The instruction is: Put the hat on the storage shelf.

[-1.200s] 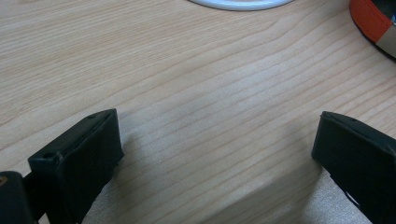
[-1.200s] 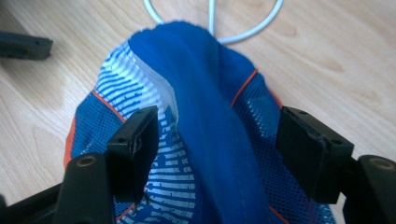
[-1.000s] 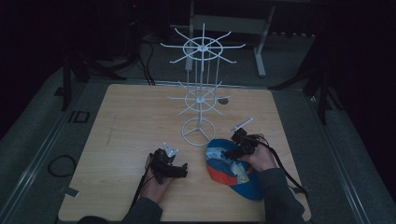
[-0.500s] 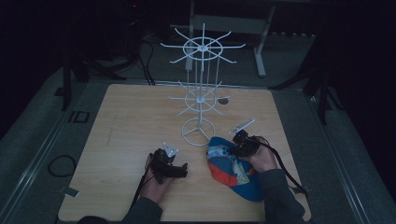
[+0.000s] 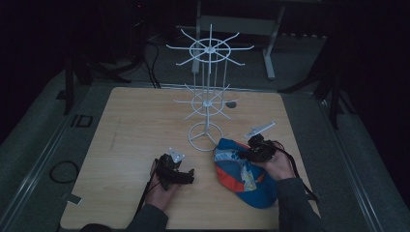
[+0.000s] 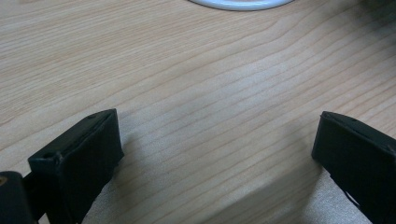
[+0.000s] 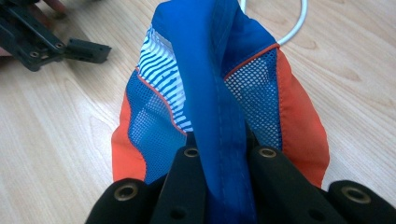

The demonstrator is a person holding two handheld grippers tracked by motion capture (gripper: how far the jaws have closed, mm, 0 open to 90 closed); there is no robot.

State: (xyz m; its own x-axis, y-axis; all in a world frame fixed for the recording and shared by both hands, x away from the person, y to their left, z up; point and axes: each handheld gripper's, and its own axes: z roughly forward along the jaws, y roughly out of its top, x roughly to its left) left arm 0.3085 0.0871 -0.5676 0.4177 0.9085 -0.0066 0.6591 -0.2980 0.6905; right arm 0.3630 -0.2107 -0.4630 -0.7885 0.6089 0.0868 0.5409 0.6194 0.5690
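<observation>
A blue and orange cap with mesh panels lies on the wooden table at the front right. My right gripper is shut on a fold of the cap's blue fabric, which runs up between its two jaws in the right gripper view. My left gripper rests low on the table at the front middle, open, with bare wood between its fingers. The left gripper also appears beyond the cap in the right gripper view.
A white wire display stand with two tiers of radiating hooks rises from a ring base just behind the cap. Its base rim lies ahead of the left gripper. Dark floor and cables surround the table.
None of the grippers or the cap has visibly moved between the earlier frames and now.
</observation>
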